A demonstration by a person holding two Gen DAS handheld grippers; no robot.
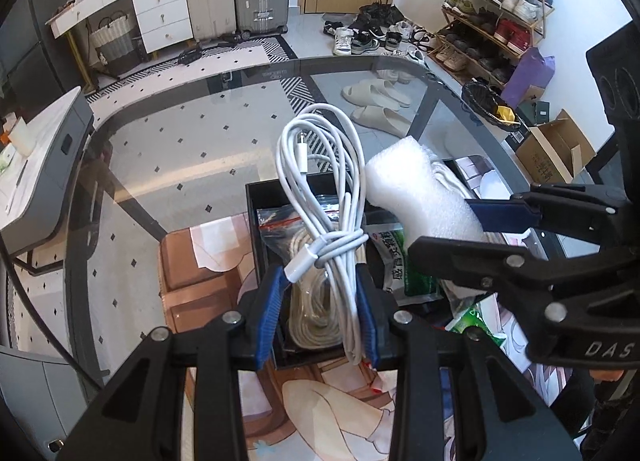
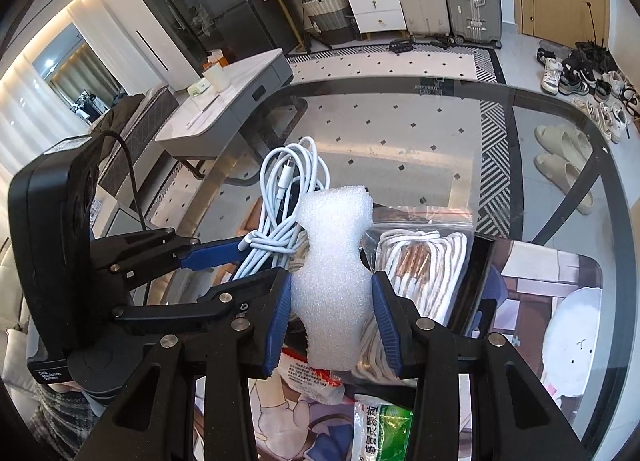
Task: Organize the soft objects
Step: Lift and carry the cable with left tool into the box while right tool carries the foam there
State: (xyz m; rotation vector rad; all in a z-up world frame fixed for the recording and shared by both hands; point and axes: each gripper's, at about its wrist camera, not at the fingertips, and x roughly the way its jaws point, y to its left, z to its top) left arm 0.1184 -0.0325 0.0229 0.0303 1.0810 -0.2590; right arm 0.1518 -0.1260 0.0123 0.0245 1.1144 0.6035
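Presently: coiled white charging cable (image 1: 324,217), frame centre, limp and light, pinched at its wrapped waist by the left gripper (image 1: 320,313). Foam sheet roll (image 2: 332,281), squashy and feather-light, squeezed mid-body by the right gripper (image 2: 332,321). Both hang above the black box (image 1: 256,221).

Glass table, what's sitting on it

A dark-framed glass table (image 1: 192,165) is carrying an illustrated mat (image 1: 208,261) that is lying flat on the pane. A black tray (image 1: 253,229) is sitting on that mat, with a zip bag of white rope (image 2: 424,257) and a green-and-white sachet (image 1: 400,261) lying in or at it. Another green sachet (image 2: 380,433) is resting on the mat. The far glass is showing floor through it.
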